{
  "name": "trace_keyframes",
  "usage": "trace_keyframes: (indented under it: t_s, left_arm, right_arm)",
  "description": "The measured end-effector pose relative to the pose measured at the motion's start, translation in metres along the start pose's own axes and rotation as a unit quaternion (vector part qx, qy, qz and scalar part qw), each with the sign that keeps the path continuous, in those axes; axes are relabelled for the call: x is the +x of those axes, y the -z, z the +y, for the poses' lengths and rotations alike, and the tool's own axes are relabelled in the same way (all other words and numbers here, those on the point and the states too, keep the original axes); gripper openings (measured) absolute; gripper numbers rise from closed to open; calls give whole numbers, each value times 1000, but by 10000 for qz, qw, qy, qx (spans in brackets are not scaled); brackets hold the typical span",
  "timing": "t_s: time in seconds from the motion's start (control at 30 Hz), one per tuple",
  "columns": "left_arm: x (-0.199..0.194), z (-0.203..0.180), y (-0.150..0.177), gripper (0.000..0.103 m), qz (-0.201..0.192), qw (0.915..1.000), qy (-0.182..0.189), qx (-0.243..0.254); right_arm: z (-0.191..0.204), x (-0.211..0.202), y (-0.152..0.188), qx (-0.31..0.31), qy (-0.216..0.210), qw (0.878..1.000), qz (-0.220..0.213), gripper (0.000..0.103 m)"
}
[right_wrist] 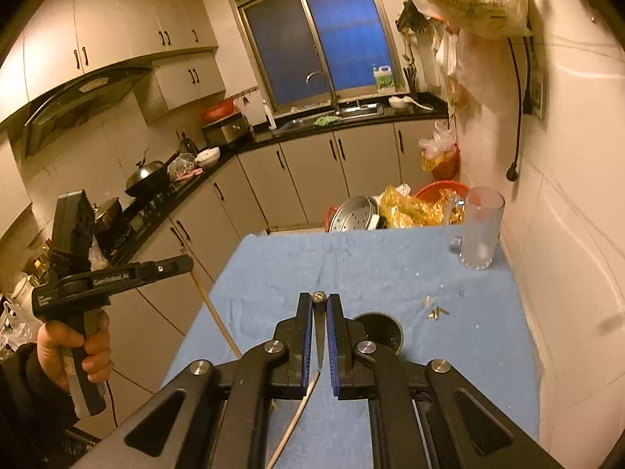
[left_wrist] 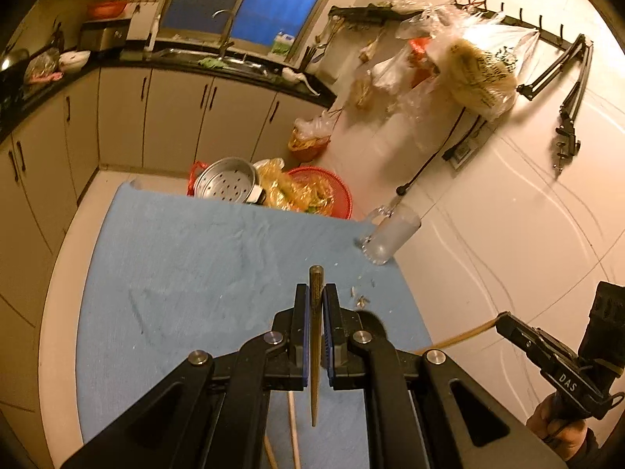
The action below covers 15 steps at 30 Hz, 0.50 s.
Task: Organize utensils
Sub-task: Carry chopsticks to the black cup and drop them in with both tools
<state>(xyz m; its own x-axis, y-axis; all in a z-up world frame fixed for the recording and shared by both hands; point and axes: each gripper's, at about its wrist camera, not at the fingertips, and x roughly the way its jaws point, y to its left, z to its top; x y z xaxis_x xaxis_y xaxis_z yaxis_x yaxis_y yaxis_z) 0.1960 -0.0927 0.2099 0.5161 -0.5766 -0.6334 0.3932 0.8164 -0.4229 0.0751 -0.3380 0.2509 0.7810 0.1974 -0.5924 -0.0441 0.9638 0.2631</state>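
— Kitchen counters run under a dark window (right_wrist: 312, 39), and nearer stands a table under a blue cloth (left_wrist: 187, 258). What sits around that cloth?

— Beyond its far edge, a steel steamer tray (left_wrist: 224, 183), then a red basket (left_wrist: 332, 191) of yellow bags. On its far right corner, a glass mug (left_wrist: 386, 234). Just nearer than the mug, small scraps (left_wrist: 361, 301).

— And the tongs?

— Left gripper (left_wrist: 315, 293), above the cloth, is clenched on a brown chopstick (left_wrist: 315, 336). Right gripper (right_wrist: 319, 301) is clenched on a pale chopstick (right_wrist: 300, 410) with a dark tip, also above the cloth. Each sits in a hand (right_wrist: 74, 348).
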Motion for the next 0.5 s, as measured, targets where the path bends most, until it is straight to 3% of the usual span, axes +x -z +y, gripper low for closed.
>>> trace_keyframes:
  t_s: [0.5]
  left_arm:
    - [1, -39, -43, 7, -650, 9975, 269, 68]
  right_arm:
    - [-5, -38, -27, -79, 290, 9984, -489, 8]
